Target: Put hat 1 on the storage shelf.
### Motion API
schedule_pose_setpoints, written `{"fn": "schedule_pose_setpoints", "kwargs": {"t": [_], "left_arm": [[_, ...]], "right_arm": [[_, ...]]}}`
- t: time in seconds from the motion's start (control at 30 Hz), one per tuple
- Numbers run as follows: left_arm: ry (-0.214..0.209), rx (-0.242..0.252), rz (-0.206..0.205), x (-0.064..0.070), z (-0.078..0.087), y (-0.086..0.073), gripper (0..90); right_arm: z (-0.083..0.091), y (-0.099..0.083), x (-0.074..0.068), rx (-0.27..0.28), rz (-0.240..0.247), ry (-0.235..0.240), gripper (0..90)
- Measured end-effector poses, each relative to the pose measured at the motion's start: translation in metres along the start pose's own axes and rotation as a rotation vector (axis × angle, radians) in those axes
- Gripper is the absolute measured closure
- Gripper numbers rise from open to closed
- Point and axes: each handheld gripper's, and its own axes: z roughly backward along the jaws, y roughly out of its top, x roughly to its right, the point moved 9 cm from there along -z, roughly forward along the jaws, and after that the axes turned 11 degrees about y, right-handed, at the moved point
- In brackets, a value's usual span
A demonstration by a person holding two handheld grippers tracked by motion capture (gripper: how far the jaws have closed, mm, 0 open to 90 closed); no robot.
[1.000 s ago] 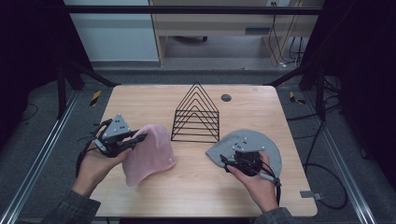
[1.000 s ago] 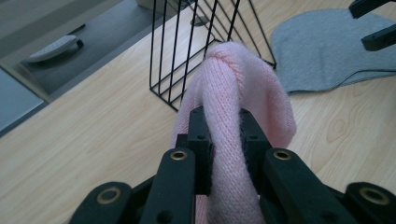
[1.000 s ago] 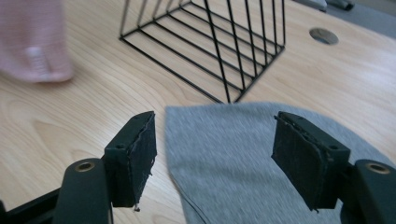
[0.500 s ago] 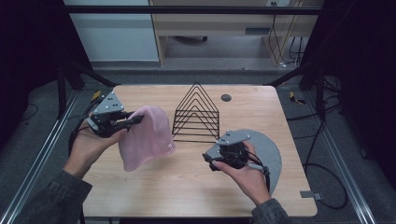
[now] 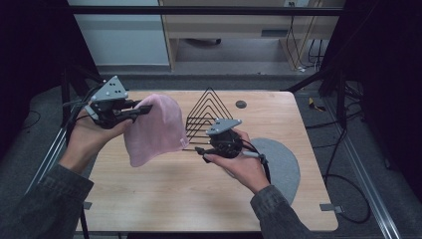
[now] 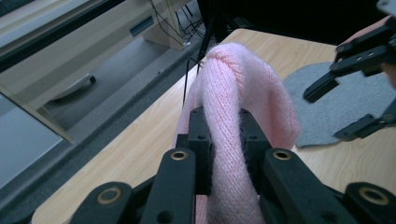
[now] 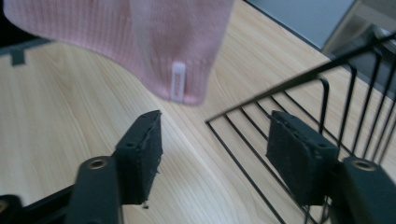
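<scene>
A pink knitted hat point(image 5: 154, 130) hangs in the air above the left half of the wooden table point(image 5: 164, 199). My left gripper point(image 5: 140, 110) is shut on the hat's upper edge; in the left gripper view the knit point(image 6: 243, 88) is pinched between the jaws of that gripper point(image 6: 223, 126). My right gripper point(image 5: 201, 152) is open, just right of the hat's lower rim, in front of the black wire rack point(image 5: 206, 112). In the right gripper view the open gripper point(image 7: 215, 144) faces the hat's rim point(image 7: 140, 37) and its white label point(image 7: 178, 80), with nothing between the jaws.
A grey hat point(image 5: 281, 162) lies flat on the table's right side, behind the right hand. The wire rack point(image 7: 299, 102) stands mid-table, close to the right jaw. A small dark disc point(image 5: 241, 104) sits near the far edge.
The left gripper has lifted the pink hat off the table and raised it. The right gripper has left the grey hat and moved left toward the pink hat's lower rim.
</scene>
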Motion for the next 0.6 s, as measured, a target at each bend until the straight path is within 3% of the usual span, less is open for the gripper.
{"fn": "schedule_pose_setpoints", "kwargs": {"t": [0.27, 0.3, 0.5, 0.6], "left_arm": [[-0.001, 0.031, -0.016, 0.004, 0.011, 0.021, 78.6], [-0.006, 0.033, -0.012, 0.005, 0.013, 0.025, 78.6], [-0.017, 0.043, -0.015, 0.010, 0.013, 0.034, 78.6], [-0.026, 0.048, -0.009, 0.010, 0.011, 0.038, 78.5]], "right_arm": [[-0.007, 0.021, -0.008, 0.031, 0.020, 0.054, 37.5], [-0.009, 0.026, -0.014, 0.039, 0.021, 0.088, 34.1], [-0.012, 0.036, -0.016, 0.031, 0.039, 0.078, 31.4], [-0.018, 0.039, -0.009, 0.016, 0.037, 0.097, 57.9]]}}
